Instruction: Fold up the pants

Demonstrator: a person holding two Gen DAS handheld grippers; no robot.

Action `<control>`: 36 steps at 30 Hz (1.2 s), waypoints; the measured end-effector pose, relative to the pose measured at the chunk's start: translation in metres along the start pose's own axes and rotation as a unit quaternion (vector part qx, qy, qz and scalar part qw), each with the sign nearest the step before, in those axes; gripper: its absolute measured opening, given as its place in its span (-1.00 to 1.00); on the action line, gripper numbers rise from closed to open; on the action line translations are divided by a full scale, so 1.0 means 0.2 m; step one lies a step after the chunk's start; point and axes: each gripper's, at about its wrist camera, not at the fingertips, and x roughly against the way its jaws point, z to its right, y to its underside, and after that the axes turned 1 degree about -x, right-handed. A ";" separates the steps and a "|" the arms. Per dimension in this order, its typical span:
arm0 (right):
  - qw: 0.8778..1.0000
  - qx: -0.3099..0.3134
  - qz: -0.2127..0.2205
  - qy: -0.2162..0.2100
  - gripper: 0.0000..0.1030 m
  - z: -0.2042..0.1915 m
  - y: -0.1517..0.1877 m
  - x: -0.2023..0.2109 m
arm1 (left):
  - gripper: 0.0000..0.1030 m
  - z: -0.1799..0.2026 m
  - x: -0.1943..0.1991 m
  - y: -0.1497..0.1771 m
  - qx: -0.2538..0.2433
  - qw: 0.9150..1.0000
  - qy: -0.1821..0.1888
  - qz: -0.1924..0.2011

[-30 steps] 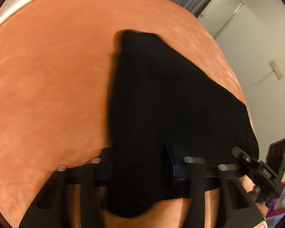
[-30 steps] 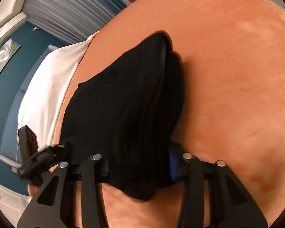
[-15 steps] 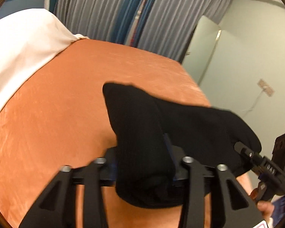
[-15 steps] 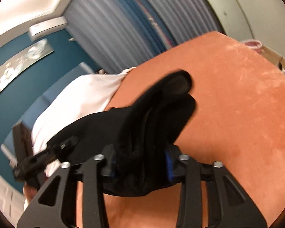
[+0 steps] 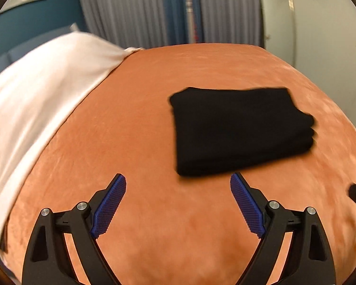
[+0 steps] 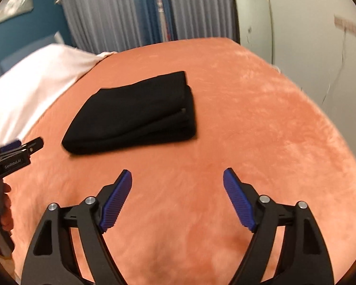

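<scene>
The black pants lie folded into a compact stack on the orange bed cover. They also show in the right wrist view, with layered edges on their right side. My left gripper is open and empty, held back just short of the stack's near edge. My right gripper is open and empty, a little nearer than the stack and to its right. The left gripper also shows at the left edge of the right wrist view.
A white sheet or pillow covers the bed's left side. Grey and blue curtains hang behind the bed. A pale wall with a cable stands to the right. The orange cover extends around the stack.
Both grippers were shut on the black pants and carrying them. They have let go, opened wide and pulled back. The pants now lie folded on the bed.
</scene>
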 end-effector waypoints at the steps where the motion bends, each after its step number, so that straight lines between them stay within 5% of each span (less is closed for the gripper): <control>1: 1.000 0.002 0.006 0.020 0.72 0.02 0.06 0.06 | 0.69 0.05 0.06 0.03 -0.011 1.000 0.003 0.001; 6: 0.999 -0.014 0.014 0.036 0.73 -0.06 0.13 0.25 | 0.73 0.20 0.34 0.11 -0.033 0.999 0.026 0.017; 13: 0.998 -0.039 0.035 0.032 0.80 -0.08 0.18 0.47 | 0.80 0.17 0.62 0.26 0.014 0.999 0.047 0.013; 24: 0.998 -0.023 0.053 0.012 0.80 -0.23 0.26 0.72 | 0.79 -0.01 0.78 0.45 0.033 0.999 0.014 0.006; 36: 0.998 -0.020 0.061 0.013 0.81 -0.28 0.28 0.82 | 0.79 -0.06 0.87 0.48 0.021 0.999 0.029 0.019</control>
